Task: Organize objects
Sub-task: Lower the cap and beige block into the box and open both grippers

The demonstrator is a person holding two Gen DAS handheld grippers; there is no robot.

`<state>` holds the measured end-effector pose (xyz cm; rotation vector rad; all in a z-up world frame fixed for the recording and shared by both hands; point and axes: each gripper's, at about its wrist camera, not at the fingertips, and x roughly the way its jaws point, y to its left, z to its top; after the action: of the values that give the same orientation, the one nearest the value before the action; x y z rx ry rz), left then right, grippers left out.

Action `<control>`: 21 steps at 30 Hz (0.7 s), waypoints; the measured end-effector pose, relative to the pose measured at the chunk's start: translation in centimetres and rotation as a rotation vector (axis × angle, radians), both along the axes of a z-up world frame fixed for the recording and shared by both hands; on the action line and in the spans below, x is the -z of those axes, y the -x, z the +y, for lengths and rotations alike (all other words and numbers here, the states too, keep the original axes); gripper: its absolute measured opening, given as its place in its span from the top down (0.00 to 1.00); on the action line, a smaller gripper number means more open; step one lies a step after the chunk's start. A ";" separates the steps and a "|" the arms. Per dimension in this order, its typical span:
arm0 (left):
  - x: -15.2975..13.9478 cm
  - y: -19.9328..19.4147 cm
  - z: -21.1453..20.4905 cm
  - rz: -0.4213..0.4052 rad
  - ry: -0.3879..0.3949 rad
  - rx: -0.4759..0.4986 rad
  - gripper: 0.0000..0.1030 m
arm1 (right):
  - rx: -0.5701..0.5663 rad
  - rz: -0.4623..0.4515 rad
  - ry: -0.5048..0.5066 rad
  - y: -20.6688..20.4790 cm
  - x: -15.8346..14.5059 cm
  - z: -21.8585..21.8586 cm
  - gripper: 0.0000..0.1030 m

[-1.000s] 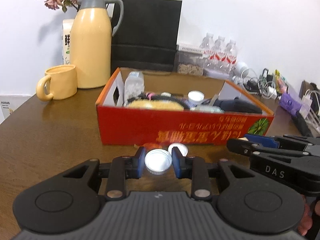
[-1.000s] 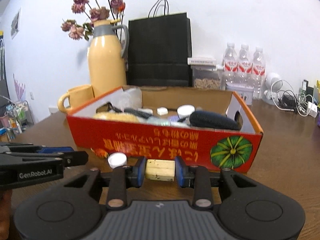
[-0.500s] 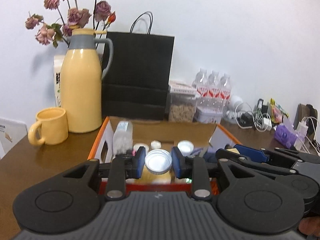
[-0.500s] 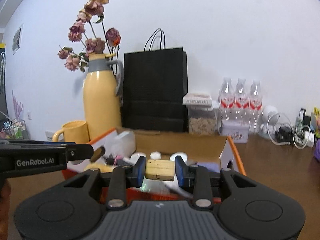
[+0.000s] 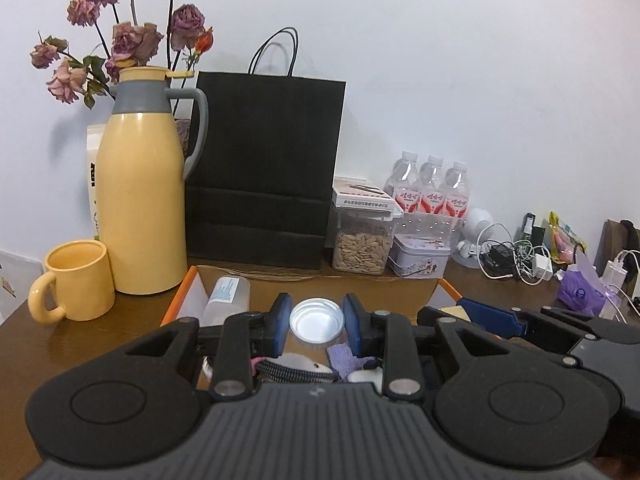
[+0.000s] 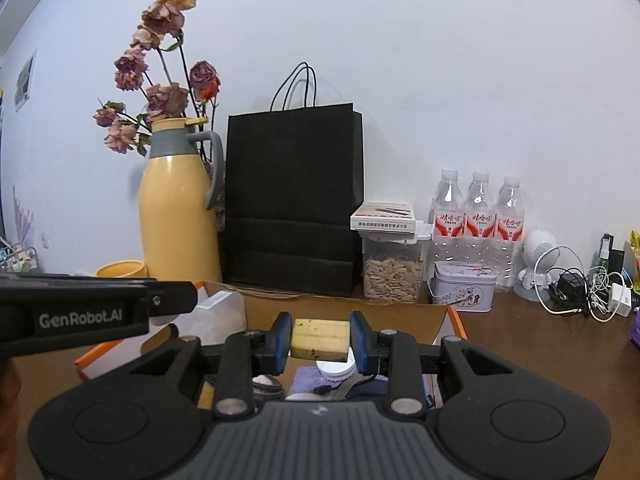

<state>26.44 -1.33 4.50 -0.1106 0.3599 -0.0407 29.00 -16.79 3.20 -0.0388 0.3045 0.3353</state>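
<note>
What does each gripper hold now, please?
Left gripper: shut on a white lid.
Right gripper: shut on a yellow block.

A plain white wall is standing behind a dark brown wooden surface. Soft, even light is falling, casting faint shadows onto the wall.

"GenRobot.AI" is read in white letters on the side of the left gripper, seen at nine o'clock in the right wrist view. Red labels with white Chinese characters are seen on the three water bottles at three o'clock, but cannot be read.
</note>
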 end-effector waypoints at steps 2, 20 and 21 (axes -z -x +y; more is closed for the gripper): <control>0.3 -0.8 0.0 0.006 -0.003 0.000 0.72 | 0.008 0.007 0.006 -0.8 0.4 -0.1 0.71; 3.5 -4.0 1.0 0.077 -0.047 -0.022 0.72 | 0.042 0.085 0.009 -3.1 3.2 -1.1 0.71; 3.5 -4.0 1.0 0.076 -0.046 -0.021 0.72 | 0.044 0.088 0.010 -3.1 3.3 -1.1 0.71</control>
<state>30.42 -0.33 1.00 -0.0705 0.4350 -0.0071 32.06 -17.90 -0.06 -0.0274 0.3938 0.2925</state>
